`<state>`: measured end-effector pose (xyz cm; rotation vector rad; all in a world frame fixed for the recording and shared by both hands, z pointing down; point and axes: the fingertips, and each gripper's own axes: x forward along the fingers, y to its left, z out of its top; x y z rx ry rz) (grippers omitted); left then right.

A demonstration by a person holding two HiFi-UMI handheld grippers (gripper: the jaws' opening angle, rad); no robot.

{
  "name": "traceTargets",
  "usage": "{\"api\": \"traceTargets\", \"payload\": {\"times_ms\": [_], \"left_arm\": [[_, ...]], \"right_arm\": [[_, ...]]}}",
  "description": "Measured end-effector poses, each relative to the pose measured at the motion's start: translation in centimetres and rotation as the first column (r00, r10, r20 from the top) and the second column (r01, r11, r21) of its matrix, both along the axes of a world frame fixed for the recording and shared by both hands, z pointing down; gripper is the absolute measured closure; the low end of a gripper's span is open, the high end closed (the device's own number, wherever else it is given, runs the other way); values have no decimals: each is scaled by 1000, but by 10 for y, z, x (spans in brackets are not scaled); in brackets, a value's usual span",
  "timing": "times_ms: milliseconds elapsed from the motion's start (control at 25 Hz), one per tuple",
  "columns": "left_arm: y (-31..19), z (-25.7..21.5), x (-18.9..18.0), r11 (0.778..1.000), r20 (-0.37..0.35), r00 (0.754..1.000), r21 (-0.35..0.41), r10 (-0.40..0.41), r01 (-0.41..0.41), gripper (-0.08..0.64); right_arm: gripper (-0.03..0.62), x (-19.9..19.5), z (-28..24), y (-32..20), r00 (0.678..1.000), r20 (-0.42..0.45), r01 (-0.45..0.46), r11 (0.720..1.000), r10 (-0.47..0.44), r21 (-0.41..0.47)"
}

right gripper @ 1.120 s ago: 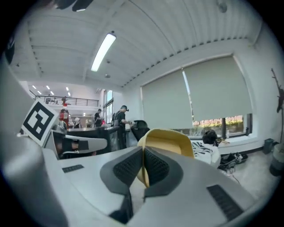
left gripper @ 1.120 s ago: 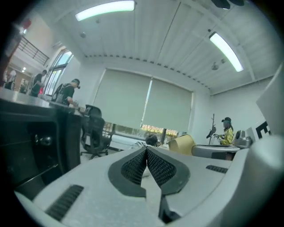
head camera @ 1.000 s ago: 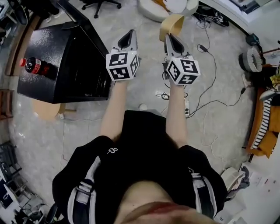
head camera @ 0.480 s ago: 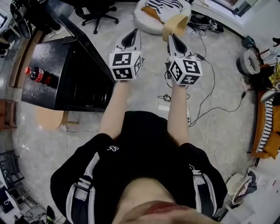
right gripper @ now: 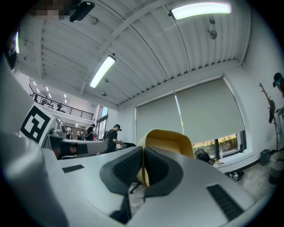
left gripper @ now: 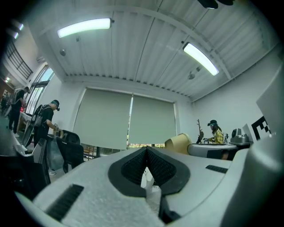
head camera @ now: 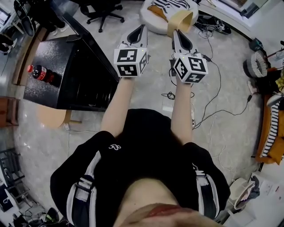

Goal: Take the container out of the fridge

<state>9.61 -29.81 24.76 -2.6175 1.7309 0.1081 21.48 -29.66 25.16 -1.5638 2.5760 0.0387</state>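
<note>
My right gripper is shut on the rim of a tan cup-like container and holds it in the air over the floor. In the right gripper view the container's wall is pinched between the dark pads of the gripper. My left gripper hangs beside it, shut and empty, its tips meeting in the left gripper view, where the container shows to the right. The black fridge stands to the left with its dark inside facing me.
A cola bottle lies on top of the fridge. A round wooden stand is under it. A cushion with striped cloth, an office chair and floor cables lie ahead. People stand far off in both gripper views.
Both grippers have drifted slightly forward and to the right, the container still in the right one. The view has shifted a little; the fridge sits as before.
</note>
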Motion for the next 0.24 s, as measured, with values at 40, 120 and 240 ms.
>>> {"api": "traceTargets", "payload": {"times_ms": [40,120,240], "left_arm": [[0,-1,1,1000,0,1000,3,3,-3,552],[-1,-5,3,1000,-5,1000,12,7,-7,552],[-2,-12,6,1000,-12,1000,29,13,-13,552]], "right_arm": [[575,0,-1,0,1000,0,0,1000,0,3],[575,1,-7,0,1000,-2,1,1000,-1,15],[575,1,-17,-3,1000,-4,1,999,-1,40]]}}
